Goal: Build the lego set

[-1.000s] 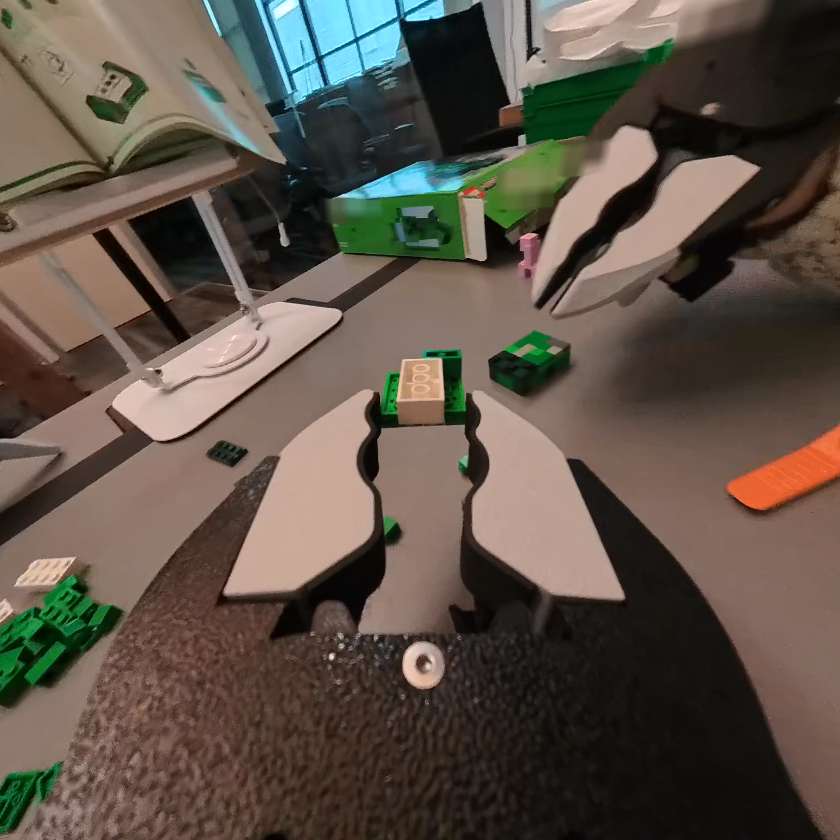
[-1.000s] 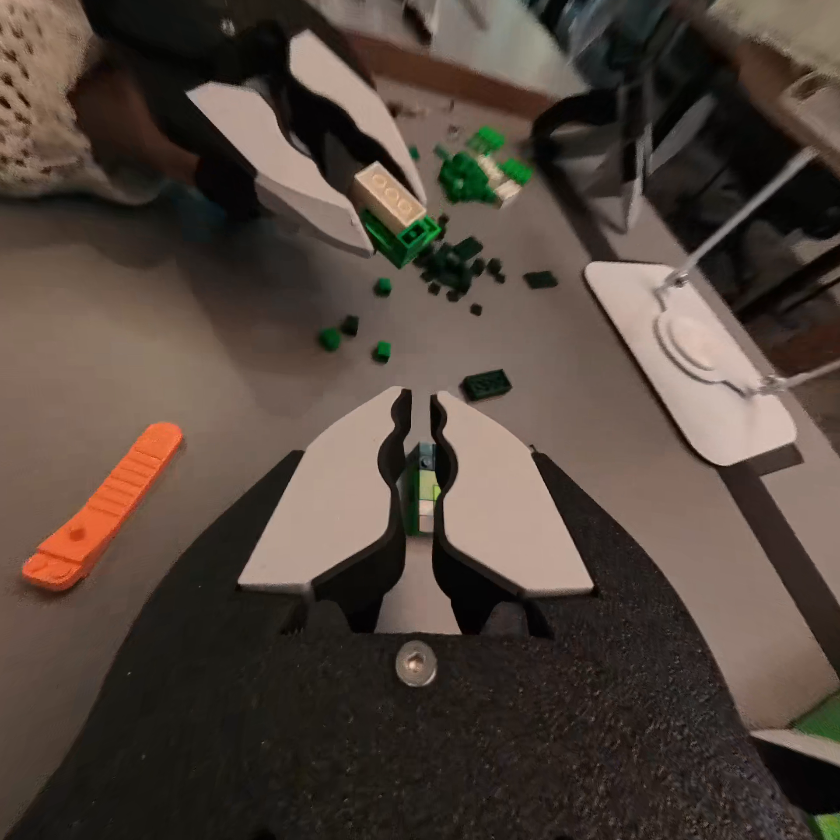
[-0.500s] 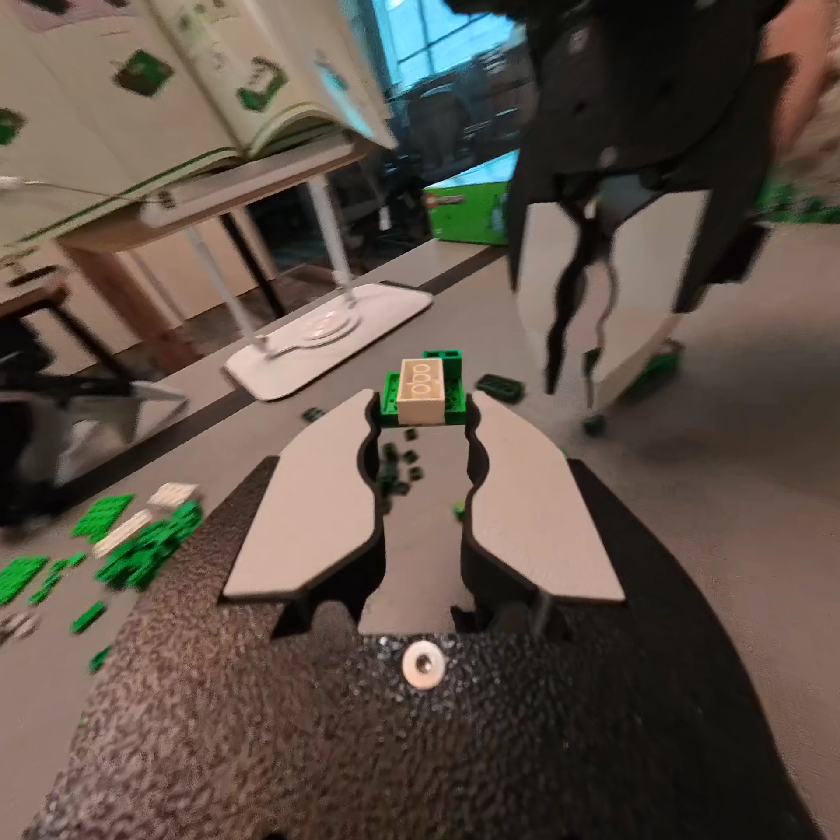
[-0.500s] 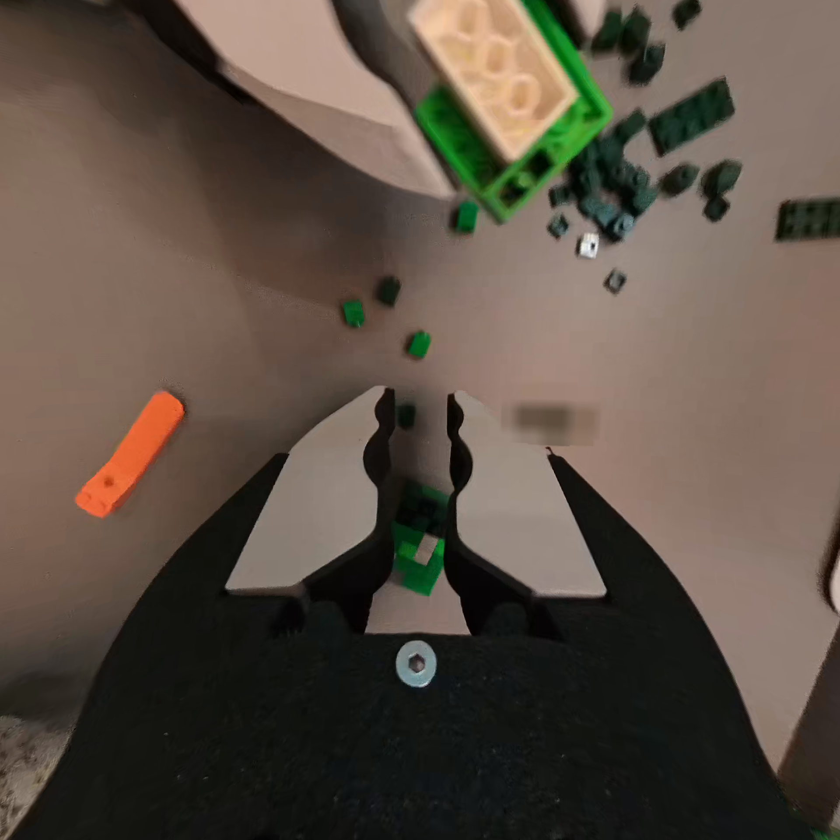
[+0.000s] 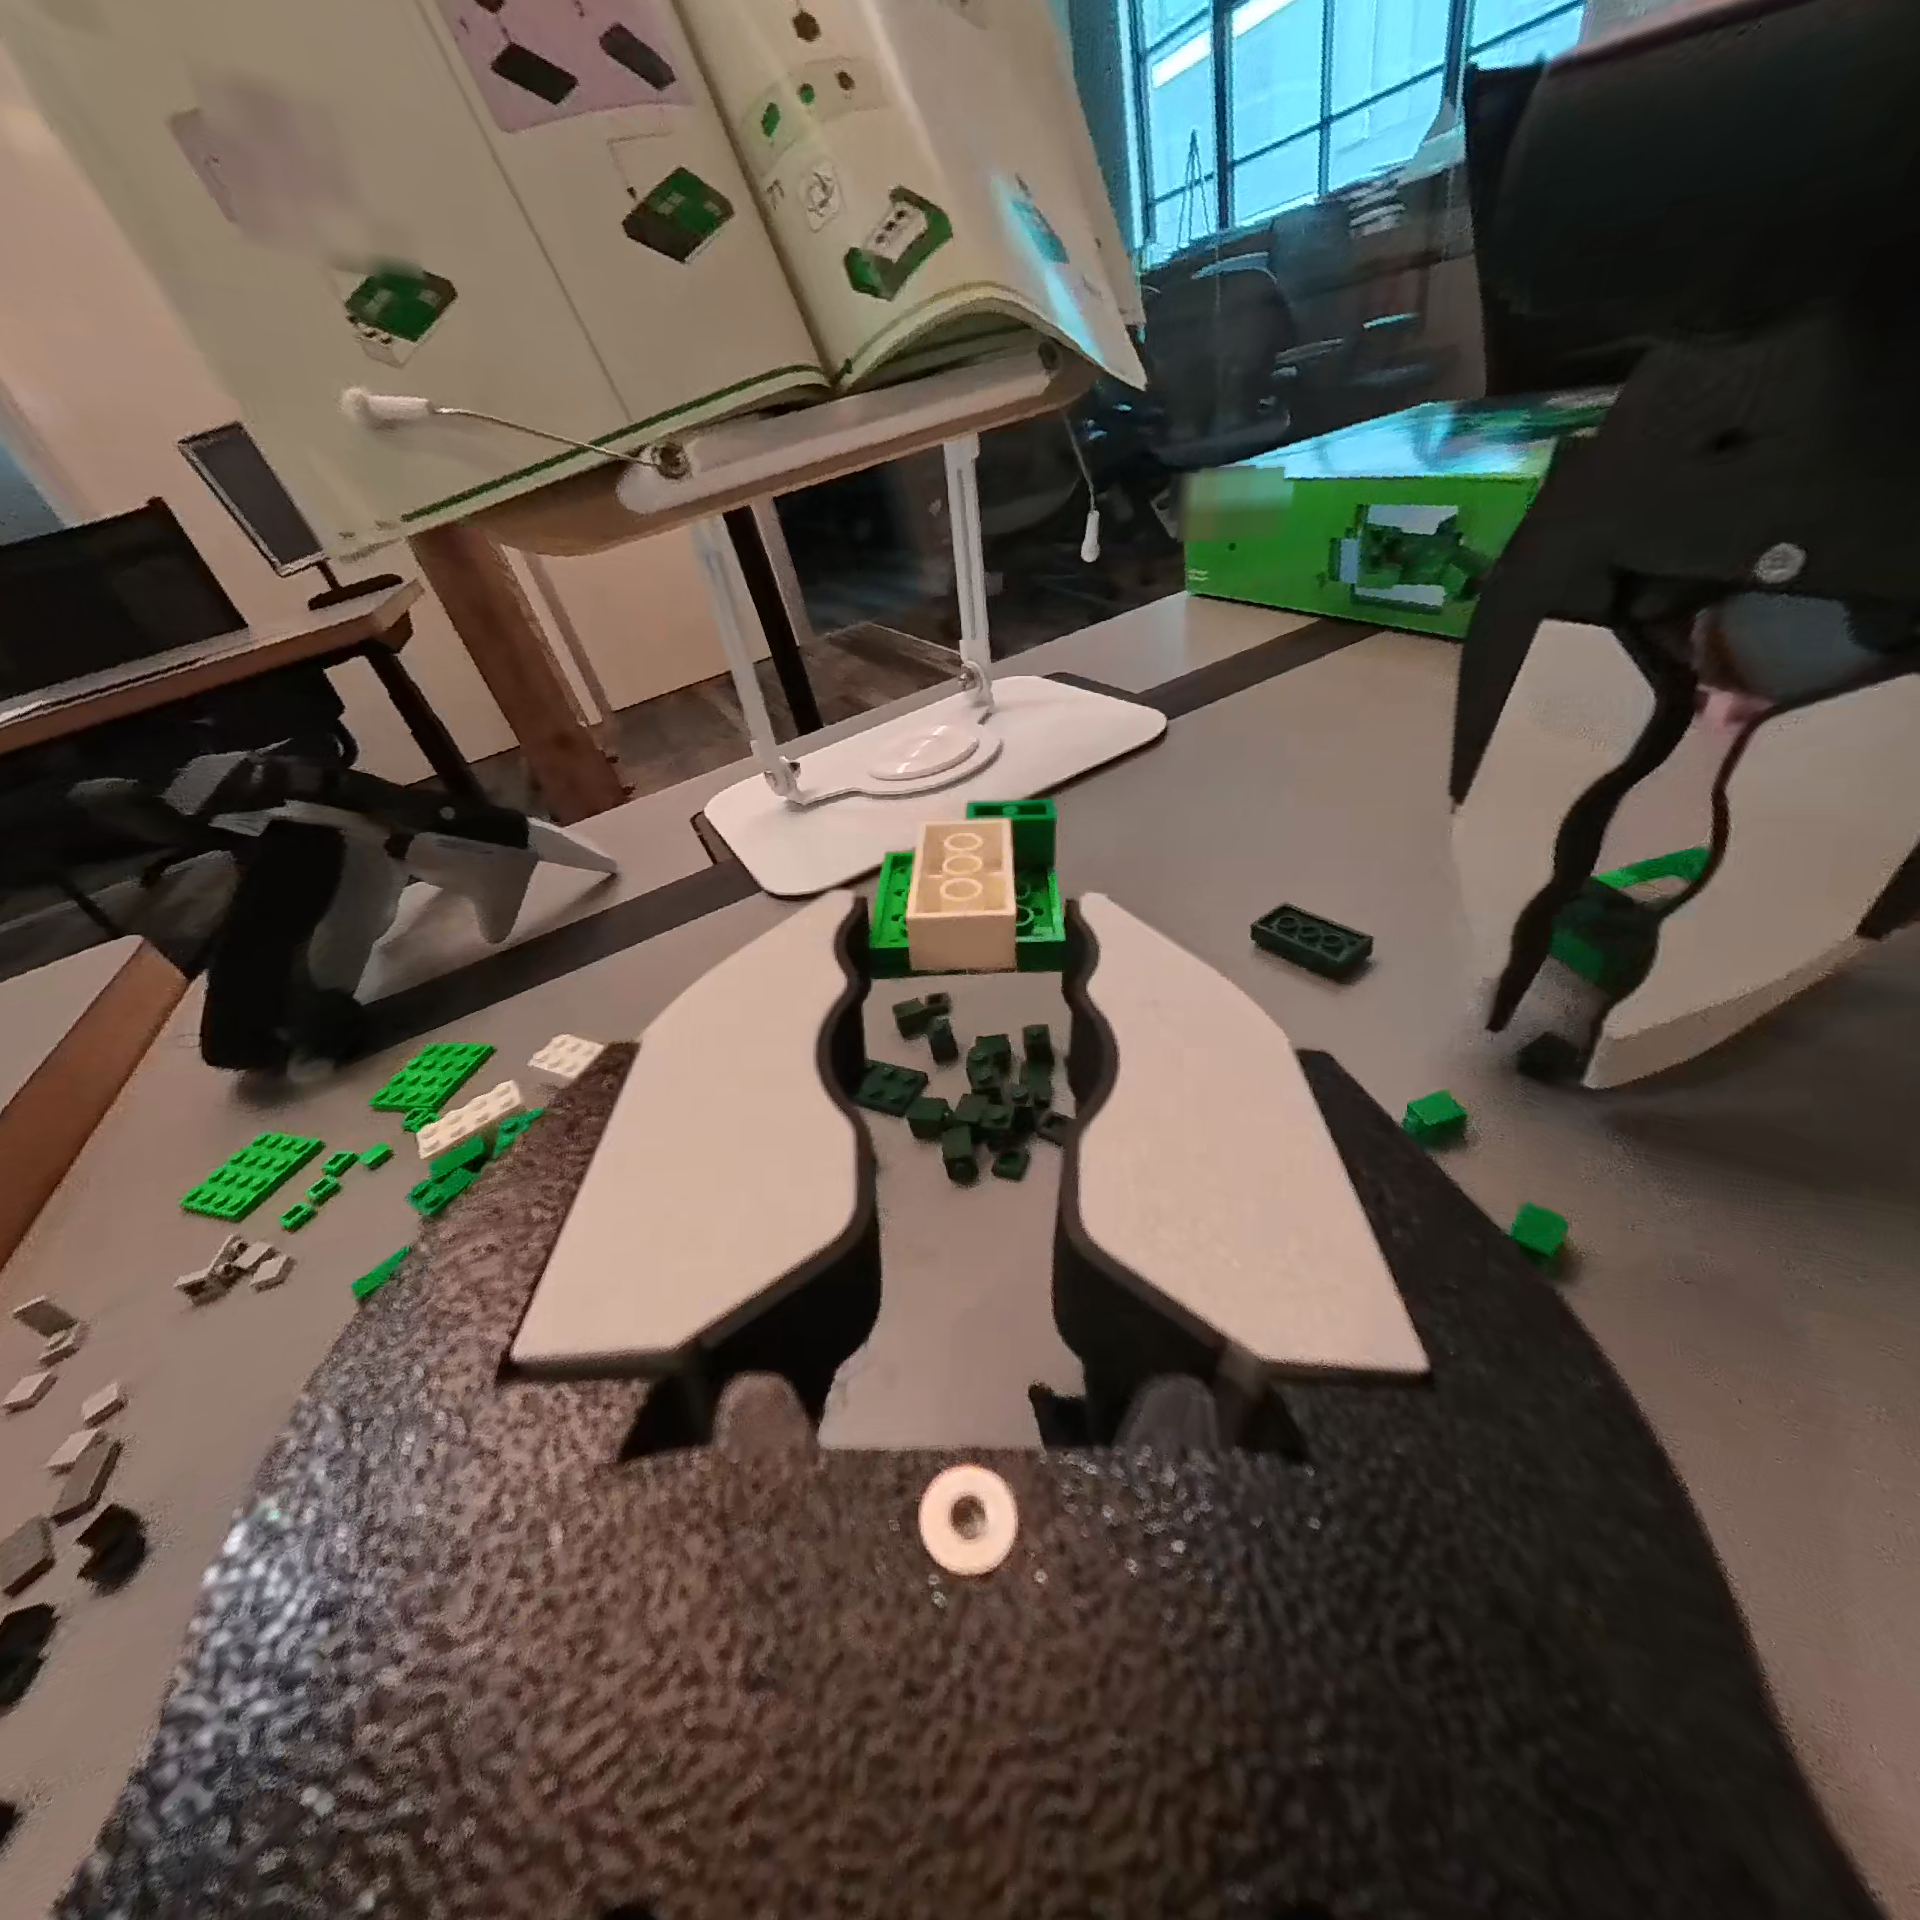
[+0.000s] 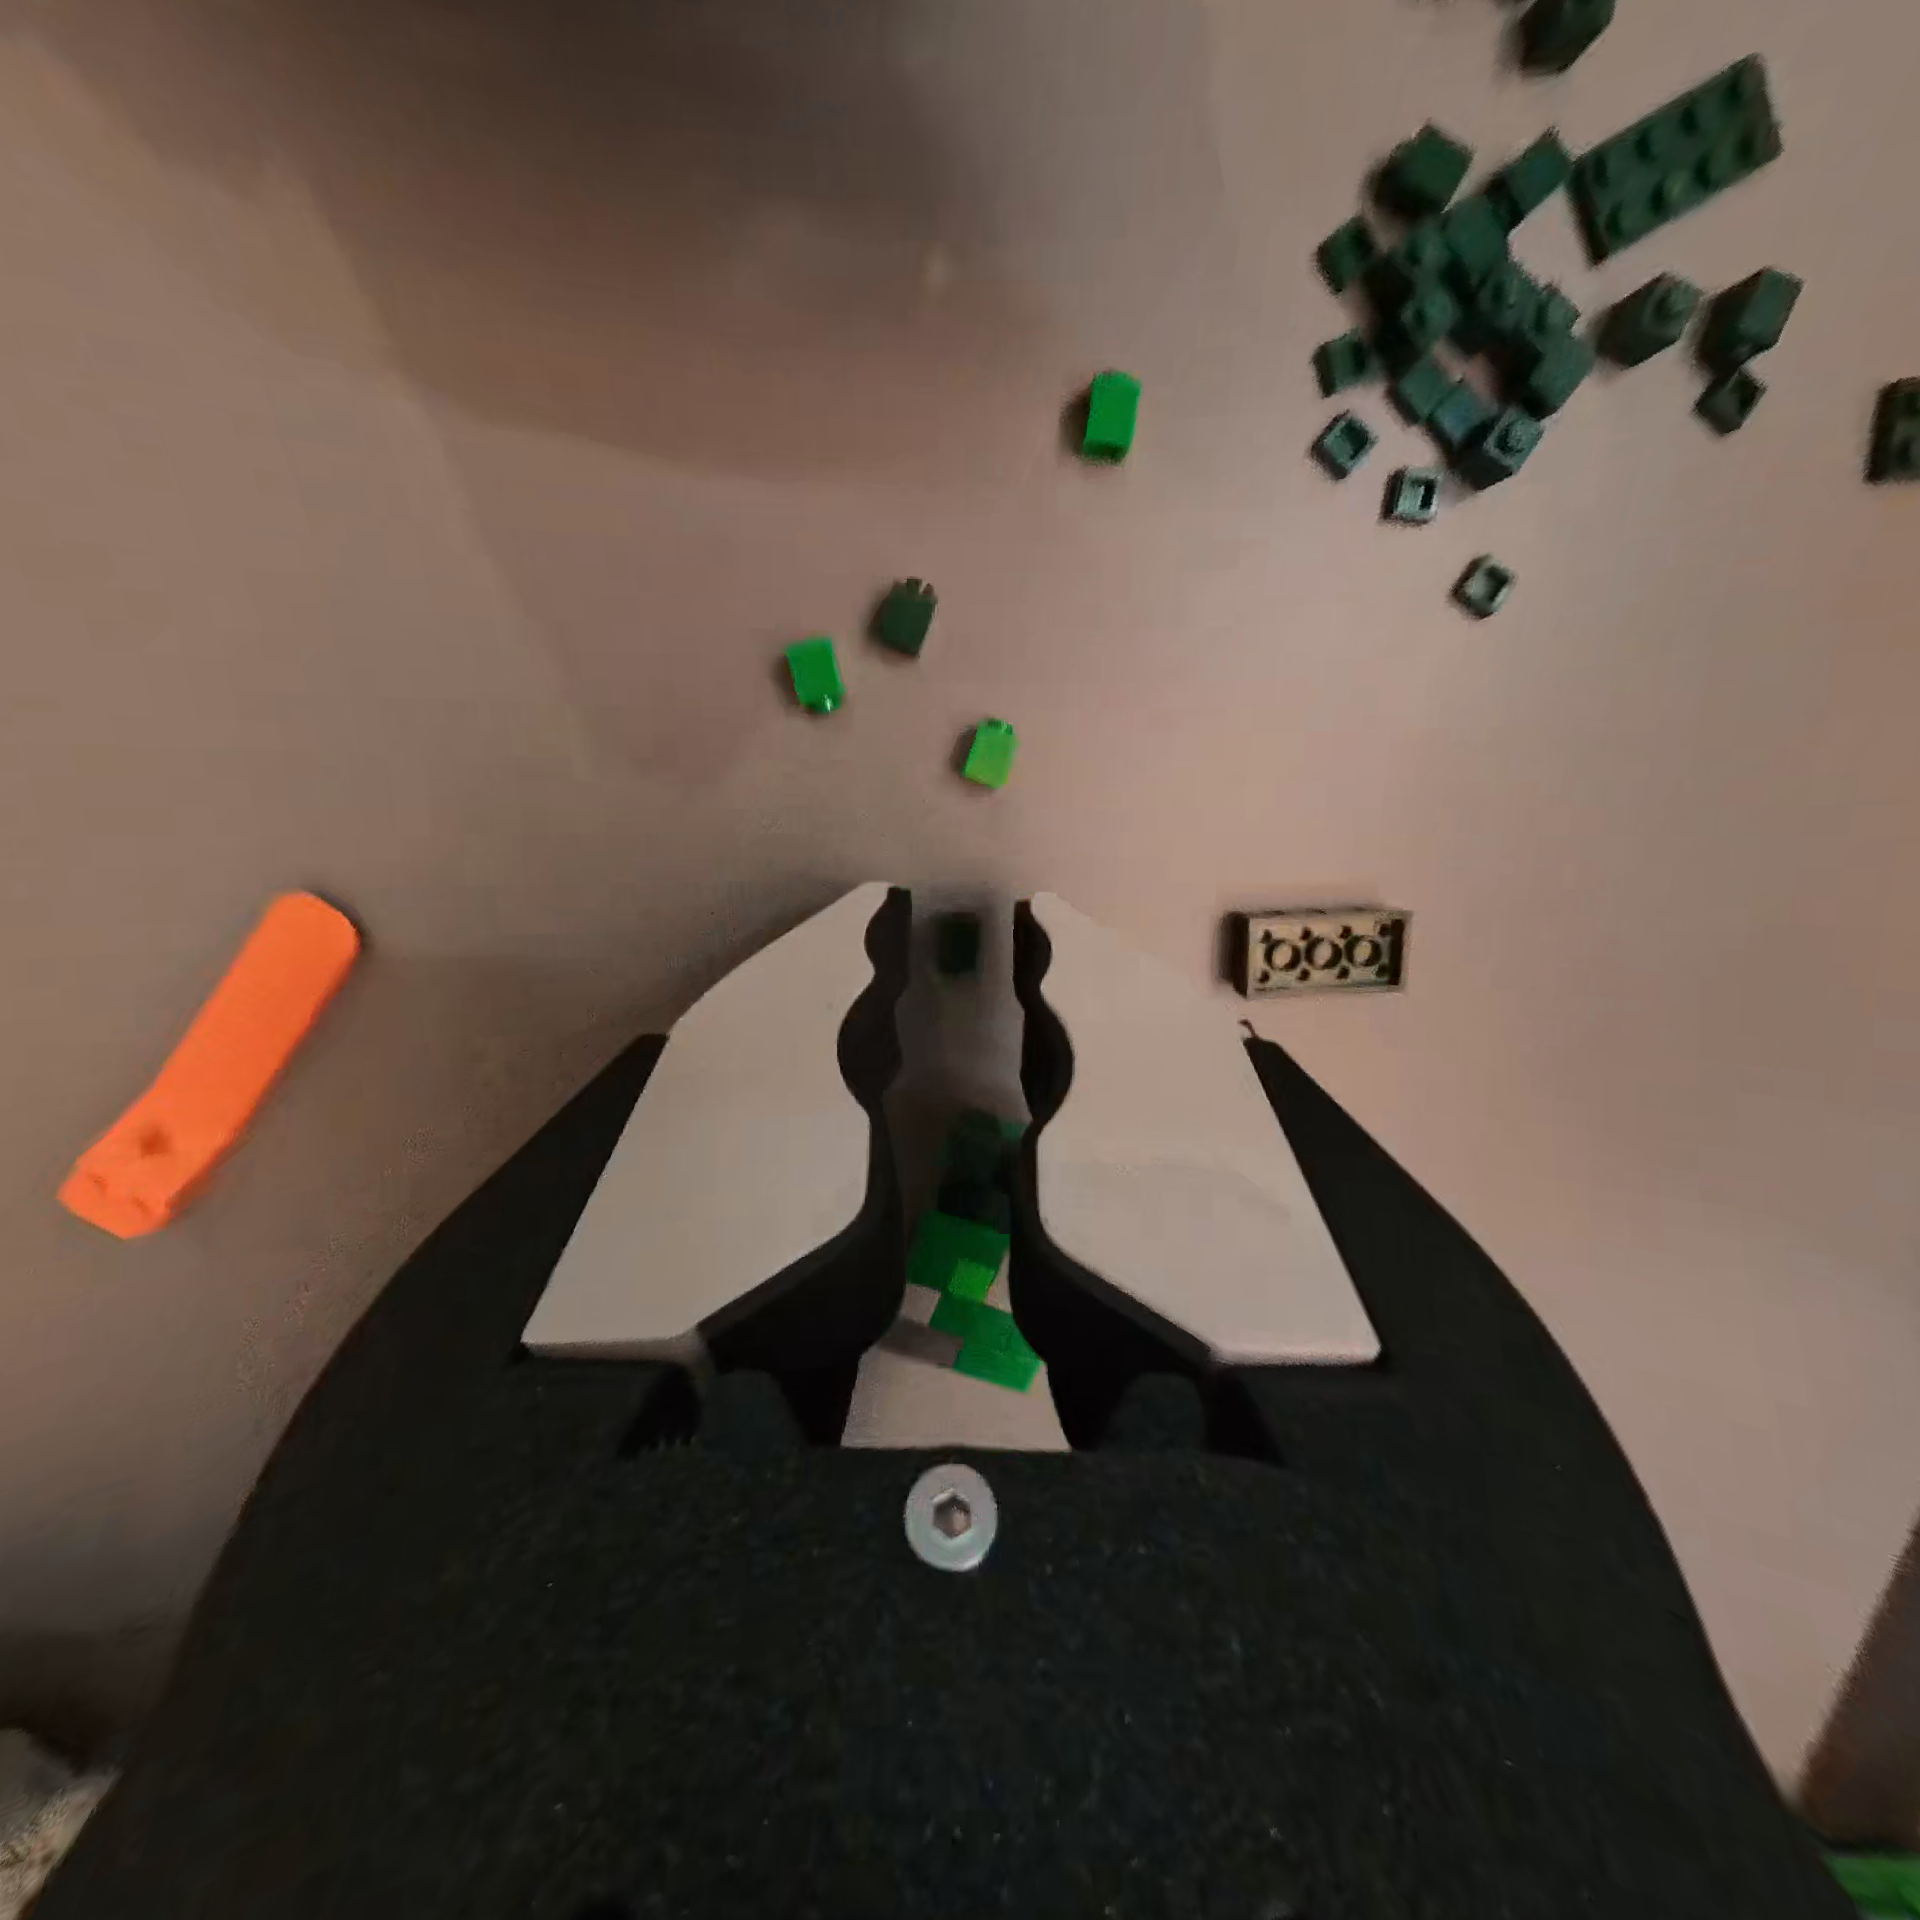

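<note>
My left gripper [image 5: 966, 935] is shut on a bright green plate assembly [image 5: 894, 920] with a white brick [image 5: 961, 894] on top, held above the grey table [image 5: 1351, 1507]. My right gripper [image 6: 961, 914] points down at the table, its jaws a narrow gap apart on either side of a small dark green piece [image 6: 958, 943], which looks narrower than the gap. It also shows in the left wrist view [image 5: 1548, 1029]. A green built block [image 6: 971, 1278] shows through the gap nearer the right gripper's base.
A pile of small dark green pieces [image 5: 977, 1101] [image 6: 1455, 301], loose bright green bricks [image 6: 812, 673], a dark plate [image 5: 1311, 940] [image 6: 1320, 951], an orange separator tool [image 6: 208, 1070]. A book stand [image 5: 935, 758], green box [image 5: 1361, 551], green plates [image 5: 249, 1169] and another gripper [image 5: 312, 862] lie left and behind. To the green built block [image 6: 971, 1278]: right tips about 7 cm, left tips about 20 cm.
The left gripper has swung left toward the book stand, still holding the assembly. The right gripper has come down to the table and its jaws have parted slightly.
</note>
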A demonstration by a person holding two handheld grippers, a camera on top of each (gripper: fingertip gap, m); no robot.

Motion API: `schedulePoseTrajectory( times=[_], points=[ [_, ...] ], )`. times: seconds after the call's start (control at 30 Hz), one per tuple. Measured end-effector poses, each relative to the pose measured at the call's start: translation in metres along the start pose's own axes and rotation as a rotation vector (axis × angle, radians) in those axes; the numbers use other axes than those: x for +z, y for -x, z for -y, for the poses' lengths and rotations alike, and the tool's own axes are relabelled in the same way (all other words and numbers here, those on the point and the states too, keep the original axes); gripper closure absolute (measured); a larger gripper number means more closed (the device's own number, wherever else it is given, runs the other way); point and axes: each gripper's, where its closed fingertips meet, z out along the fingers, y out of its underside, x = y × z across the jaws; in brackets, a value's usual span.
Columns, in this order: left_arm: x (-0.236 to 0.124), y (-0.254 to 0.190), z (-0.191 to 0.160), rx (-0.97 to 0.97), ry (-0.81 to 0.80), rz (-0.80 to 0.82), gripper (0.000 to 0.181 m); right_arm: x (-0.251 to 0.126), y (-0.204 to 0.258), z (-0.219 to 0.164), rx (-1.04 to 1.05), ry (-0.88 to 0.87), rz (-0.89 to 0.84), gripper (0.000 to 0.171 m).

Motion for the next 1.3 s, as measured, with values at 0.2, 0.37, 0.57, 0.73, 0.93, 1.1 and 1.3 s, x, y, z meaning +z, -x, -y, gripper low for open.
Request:
schedulePoseTrajectory(
  times=[0.2,0.37,0.57,0.73,0.93,1.1,1.3],
  points=[
    [0.000,-0.005,0.000,0.002,0.001,-0.031,0.145,0.006,0.003,-0.002,-0.036,0.075,0.010,0.154],
    [0.000,-0.010,0.000,-0.011,0.002,-0.068,0.145,0.005,0.003,-0.010,-0.034,0.104,0.038,0.163],
    [-0.005,-0.042,0.012,-0.001,-0.070,-0.259,0.145,-0.043,0.014,0.028,-0.118,-0.337,0.022,0.163],
    [-0.020,-0.087,0.022,-0.078,-0.128,-0.570,0.145,-0.094,0.031,0.048,-0.131,-0.718,-0.031,0.164],
    [-0.037,-0.115,0.031,-0.130,-0.182,-0.790,0.145,-0.099,0.043,0.055,-0.093,-0.882,-0.057,0.164],
    [-0.045,-0.120,0.038,-0.144,-0.246,-0.848,0.146,-0.109,0.049,0.063,-0.039,-1.035,0.009,0.164],
    [-0.047,-0.130,0.044,0.006,-0.319,-0.804,0.145,-0.106,0.050,0.060,-0.061,-1.015,0.028,0.164]
  ],
)
